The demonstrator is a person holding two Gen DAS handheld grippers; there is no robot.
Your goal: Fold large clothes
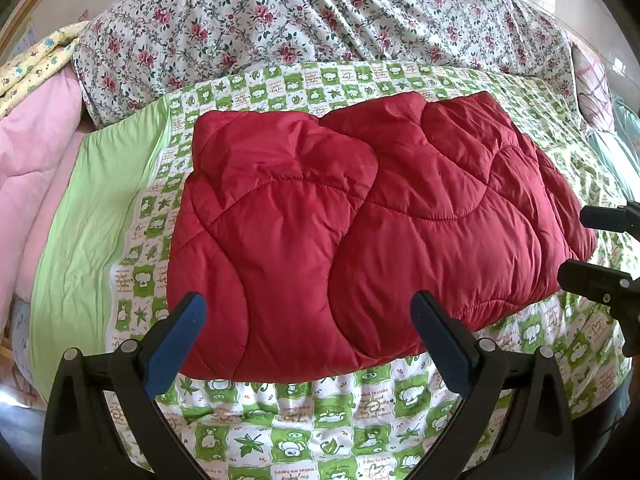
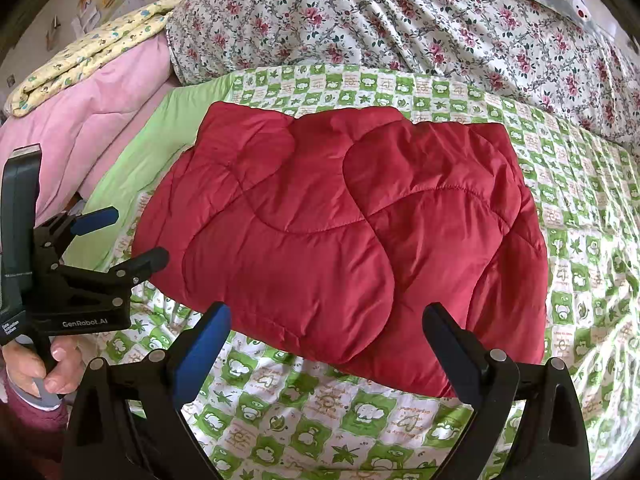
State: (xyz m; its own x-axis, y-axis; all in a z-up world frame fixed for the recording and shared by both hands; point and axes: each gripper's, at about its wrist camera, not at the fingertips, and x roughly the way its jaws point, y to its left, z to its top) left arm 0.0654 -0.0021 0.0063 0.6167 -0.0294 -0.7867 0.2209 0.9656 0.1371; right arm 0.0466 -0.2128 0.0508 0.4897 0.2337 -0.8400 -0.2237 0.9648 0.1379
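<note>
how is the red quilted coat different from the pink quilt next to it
The red quilted coat is deep red and shiny; the pink quilt is pale and matte. The coat lies folded in a compact bundle mid-bed on the green checked sheet; the quilt is heaped at the bed's side with a yellow printed blanket on top. Both are padded and stitched.

Red quilted garment (image 1: 360, 216): padded cloth, slight sheen, stitched seams. Green-checked sheet (image 1: 320, 420): matt printed cloth, wrinkled. Left gripper (image 1: 308, 308): matt black plastic, blue textured pads (image 1: 176, 344).
</note>
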